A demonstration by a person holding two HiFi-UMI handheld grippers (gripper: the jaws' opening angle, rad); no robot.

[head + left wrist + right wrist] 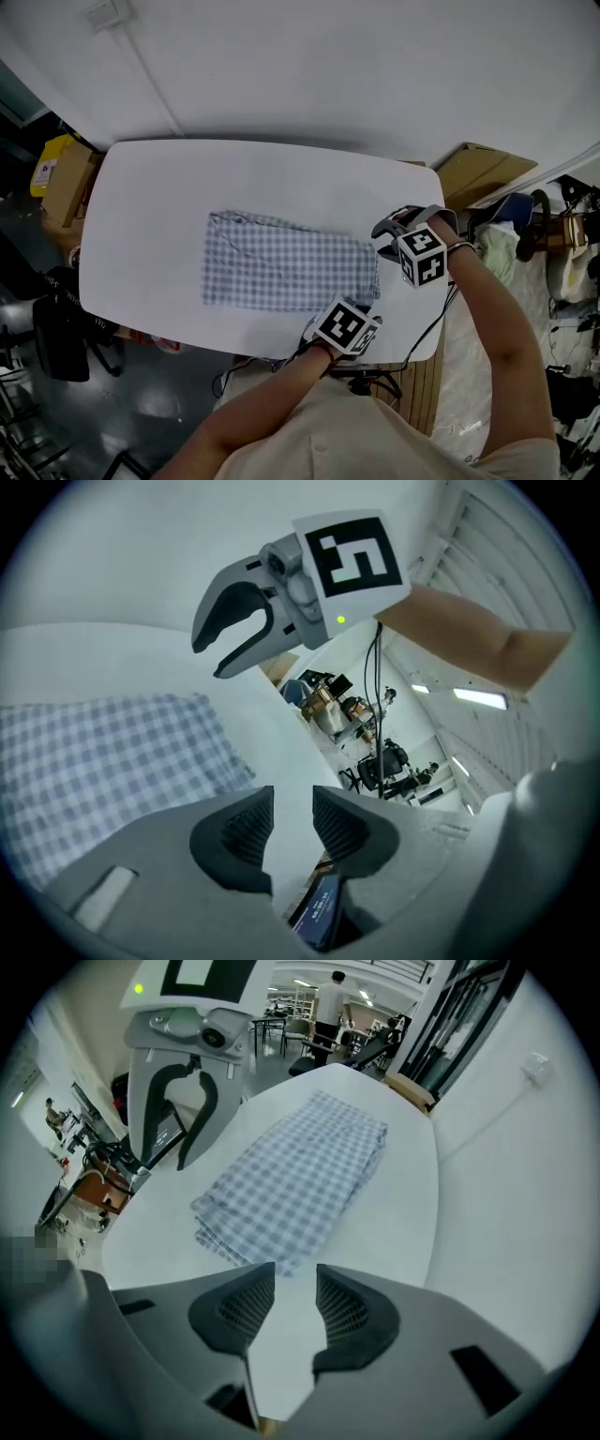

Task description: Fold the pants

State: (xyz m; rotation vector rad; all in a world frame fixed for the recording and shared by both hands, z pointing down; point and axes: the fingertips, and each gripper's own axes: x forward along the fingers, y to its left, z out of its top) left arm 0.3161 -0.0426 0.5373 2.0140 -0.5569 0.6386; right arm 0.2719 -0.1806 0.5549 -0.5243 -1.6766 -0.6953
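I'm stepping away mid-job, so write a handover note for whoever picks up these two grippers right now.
Blue-and-white checked cloth pants: flat layered rectangle, mid white table.
Left gripper: open, empty, by the pants' corner nearest the person.
Right gripper: open, empty, beside that same short end.
Done: pants folded into stacked layers.
Left: perhaps one more fold across; otherwise likely finished.

Folded blue-and-white checked cloth pants [289,272] lie flat on the white rounded bench [150,216]. The left claw [367,321] and right claw [382,242] are just beside their right end.
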